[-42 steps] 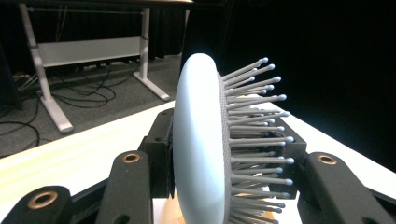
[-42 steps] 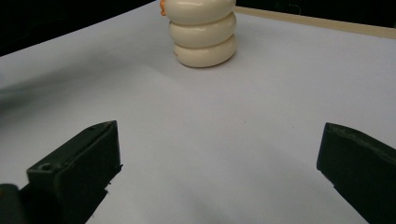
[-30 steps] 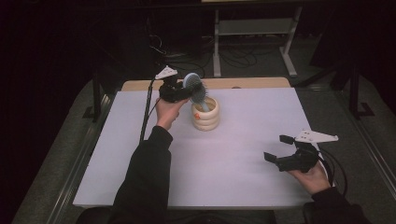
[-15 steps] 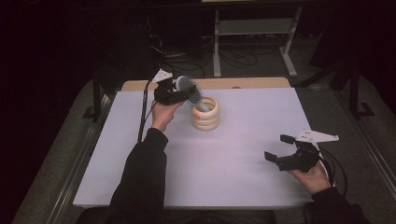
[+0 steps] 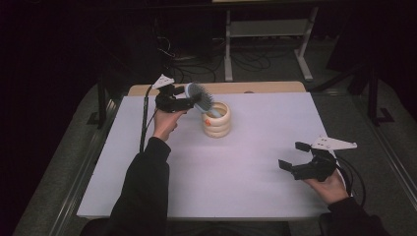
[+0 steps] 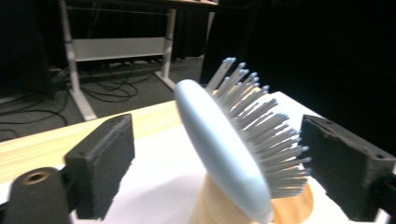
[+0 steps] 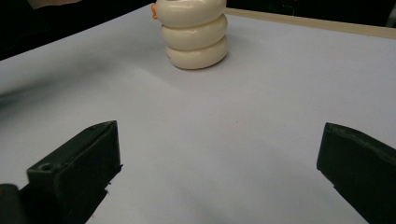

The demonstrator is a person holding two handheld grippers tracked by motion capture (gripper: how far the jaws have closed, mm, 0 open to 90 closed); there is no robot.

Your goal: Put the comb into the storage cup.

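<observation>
A pale blue hairbrush with grey bristles leans head-up in a cream ringed holder at the back middle of the white table. My left gripper sits just left of the holder, its jaws either side of the brush head. The jaws have just been opening, and both pads stand off the brush with a gap each side. Near the front right corner my right gripper is held open with nothing in it, and it looks across at the holder.
A wooden strip runs along the table's far edge. Behind it stand a metal frame and loose cables on the dark floor. Bare white surface lies between the right gripper and the holder.
The left gripper's jaws have opened off the brush and the hand has drawn a little left and down. The brush now rests tilted in the holder. The right hand has kept still.
</observation>
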